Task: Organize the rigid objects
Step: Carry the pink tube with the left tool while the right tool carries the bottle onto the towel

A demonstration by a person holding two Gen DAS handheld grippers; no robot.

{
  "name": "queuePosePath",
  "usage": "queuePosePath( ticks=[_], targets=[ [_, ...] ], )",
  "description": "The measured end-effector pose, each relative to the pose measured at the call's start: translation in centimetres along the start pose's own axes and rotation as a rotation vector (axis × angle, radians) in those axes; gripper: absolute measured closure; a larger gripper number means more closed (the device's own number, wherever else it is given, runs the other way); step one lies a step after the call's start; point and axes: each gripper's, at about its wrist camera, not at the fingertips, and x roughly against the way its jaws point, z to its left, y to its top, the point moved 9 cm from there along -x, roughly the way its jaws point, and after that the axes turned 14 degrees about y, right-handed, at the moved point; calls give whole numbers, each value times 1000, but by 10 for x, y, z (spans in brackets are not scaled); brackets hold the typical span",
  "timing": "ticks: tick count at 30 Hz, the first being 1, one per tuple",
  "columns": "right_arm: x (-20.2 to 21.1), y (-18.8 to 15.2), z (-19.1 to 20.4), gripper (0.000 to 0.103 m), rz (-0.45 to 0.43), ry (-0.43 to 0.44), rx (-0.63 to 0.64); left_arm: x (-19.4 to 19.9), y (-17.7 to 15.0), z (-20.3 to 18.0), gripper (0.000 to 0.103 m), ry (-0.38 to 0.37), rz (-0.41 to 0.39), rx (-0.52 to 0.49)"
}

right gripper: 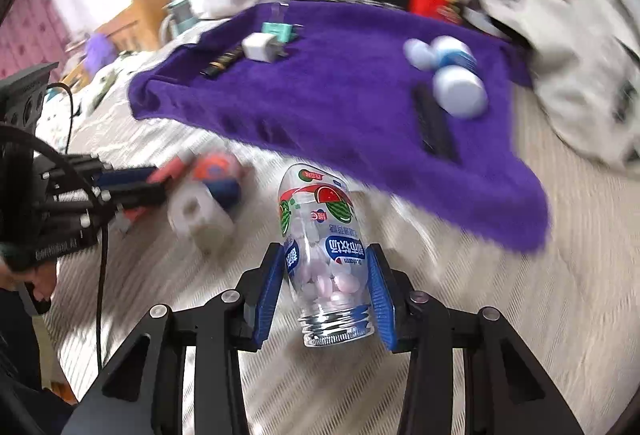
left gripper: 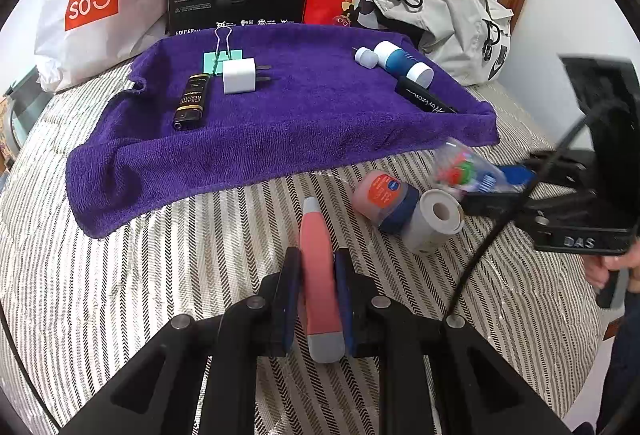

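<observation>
A pink tube with a grey cap [left gripper: 316, 235] lies lengthwise between the fingers of my left gripper [left gripper: 318, 255], which is shut on it just above the striped bedspread. My right gripper [right gripper: 325, 249] is shut on a clear bottle with a watermelon label and pale tablets [right gripper: 320, 235], its open neck toward the camera. In the left wrist view that bottle [left gripper: 460, 163] shows at the right, held in the right gripper [left gripper: 486, 187]. A small pink jar with a blue lid [left gripper: 382, 201] and a grey-white roll [left gripper: 434, 223] lie on the bed between the grippers.
A purple towel [left gripper: 280, 139] carries a black lighter [left gripper: 192, 101], a white charger plug [left gripper: 239, 75], a teal binder clip [left gripper: 222, 55], a white-and-blue bottle [left gripper: 402, 61], a small white cap [left gripper: 366, 57] and a black case [left gripper: 424, 99]. Bags, a black box and a grey backpack [left gripper: 444, 19] stand behind it.
</observation>
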Motion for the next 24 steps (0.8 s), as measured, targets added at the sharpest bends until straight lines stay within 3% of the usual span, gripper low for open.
queuePosePath(
  ticks=[4, 7, 24],
  targets=[
    [26, -36, -9, 61, 14, -76, -78, 0, 0, 0, 85, -1, -3, 4],
    [32, -53, -6, 61, 30, -97, -66, 0, 0, 0, 85, 7, -6, 4],
    [24, -47, -1, 61, 18, -112, -3, -2, 2, -4, 85, 47, -16, -1]
  ],
)
